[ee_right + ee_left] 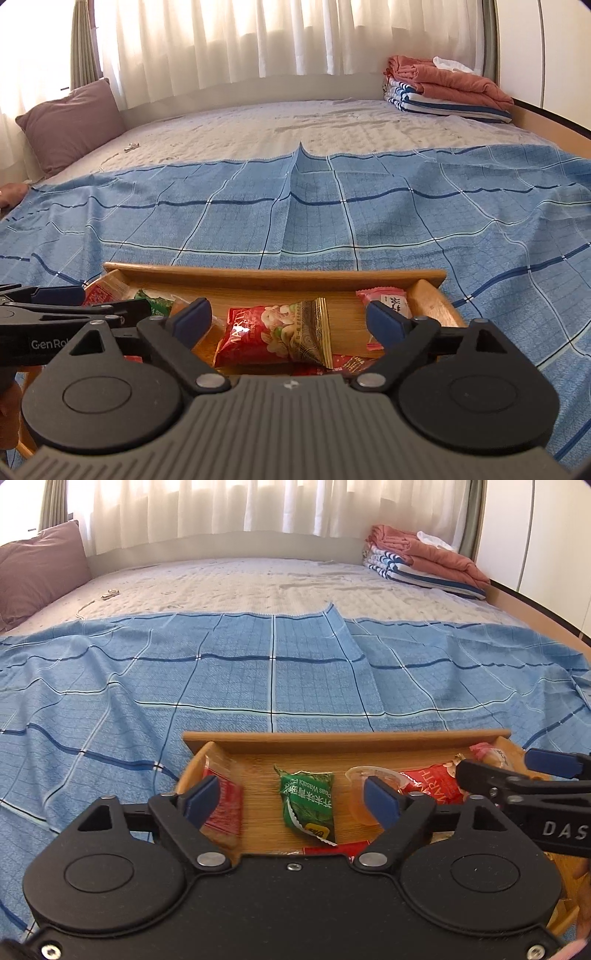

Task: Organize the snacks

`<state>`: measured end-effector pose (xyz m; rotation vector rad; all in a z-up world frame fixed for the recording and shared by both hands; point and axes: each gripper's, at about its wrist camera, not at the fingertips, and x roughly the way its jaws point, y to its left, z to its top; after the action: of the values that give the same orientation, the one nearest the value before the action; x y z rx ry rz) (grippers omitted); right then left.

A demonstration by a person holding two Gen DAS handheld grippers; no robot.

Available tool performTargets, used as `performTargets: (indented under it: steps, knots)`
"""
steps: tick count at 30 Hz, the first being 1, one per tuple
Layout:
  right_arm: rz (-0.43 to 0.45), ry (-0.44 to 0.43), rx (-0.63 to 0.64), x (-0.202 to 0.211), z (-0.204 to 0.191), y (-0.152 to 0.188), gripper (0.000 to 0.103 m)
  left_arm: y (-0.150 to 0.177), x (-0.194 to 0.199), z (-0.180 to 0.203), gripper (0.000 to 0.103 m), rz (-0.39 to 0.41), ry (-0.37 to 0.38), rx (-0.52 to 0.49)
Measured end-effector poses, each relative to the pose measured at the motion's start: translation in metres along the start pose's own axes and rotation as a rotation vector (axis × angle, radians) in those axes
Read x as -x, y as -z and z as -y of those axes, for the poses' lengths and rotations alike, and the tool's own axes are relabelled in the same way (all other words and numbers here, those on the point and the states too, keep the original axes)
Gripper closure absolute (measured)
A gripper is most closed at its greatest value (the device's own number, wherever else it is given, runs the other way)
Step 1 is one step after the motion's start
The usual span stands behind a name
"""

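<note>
A wooden tray (347, 738) sits on a blue checked cloth (258, 672) on a bed. Inside it lie a green wasabi-pea packet (308, 805), a red packet (223, 808) at the left end, a clear jelly cup (360, 790) and a red nut packet (432, 786). My left gripper (291, 799) hovers open over the tray, the green packet below the gap, untouched. My right gripper (290, 319) is open above the red nut packet (273, 336); a pink packet (391, 301) lies by its right finger. The two grippers are side by side over the tray (273, 275).
Beyond the cloth is bare quilted mattress (258, 583) with a thin cable (107, 596) on it. A mauve pillow (37, 565) leans at the far left. Folded blankets (428, 561) are stacked at the far right by the bed's wooden edge. Curtains hang behind.
</note>
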<state>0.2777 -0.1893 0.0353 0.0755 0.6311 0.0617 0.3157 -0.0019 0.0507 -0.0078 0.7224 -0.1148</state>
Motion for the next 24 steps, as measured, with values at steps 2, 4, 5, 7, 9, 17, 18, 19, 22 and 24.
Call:
performTargets:
  steps: [2,4,5,7,9,17,18,19,22,24]
  knots:
    - [0.011,0.019,0.002,0.008,-0.001,-0.002,0.0,-0.001,0.007,-0.002,0.011,-0.001,-0.005,0.003]
    - [0.016,0.031,0.014,0.015,-0.003,-0.004,0.0,-0.001,0.015,-0.003,0.006,-0.005,-0.024,0.002]
    - [0.015,0.032,0.021,0.019,-0.004,-0.005,0.0,0.0,0.019,-0.003,0.006,-0.003,-0.032,-0.001]
    - [0.014,0.034,0.031,0.026,-0.005,-0.006,0.0,0.001,0.027,-0.004,0.005,0.0,-0.038,-0.005]
    - [0.016,0.034,0.039,0.033,-0.007,-0.006,0.0,0.002,0.036,-0.006,0.004,0.006,-0.042,-0.006]
    - [0.017,0.041,0.06,0.062,-0.013,-0.001,0.0,0.008,0.075,-0.016,0.001,0.033,-0.058,-0.002]
    - [0.009,0.036,0.065,0.065,-0.015,0.001,0.0,0.01,0.079,-0.017,0.001,0.033,-0.059,0.0]
    - [0.01,0.035,0.066,0.068,-0.015,0.002,0.0,0.011,0.083,-0.018,0.001,0.033,-0.06,0.002]
    - [0.02,0.04,0.079,0.08,-0.018,0.008,0.0,0.016,0.096,-0.019,0.001,0.038,-0.067,0.002]
    - [0.023,0.037,0.084,0.087,-0.02,0.011,0.0,0.019,0.105,-0.019,0.0,0.044,-0.063,-0.001]
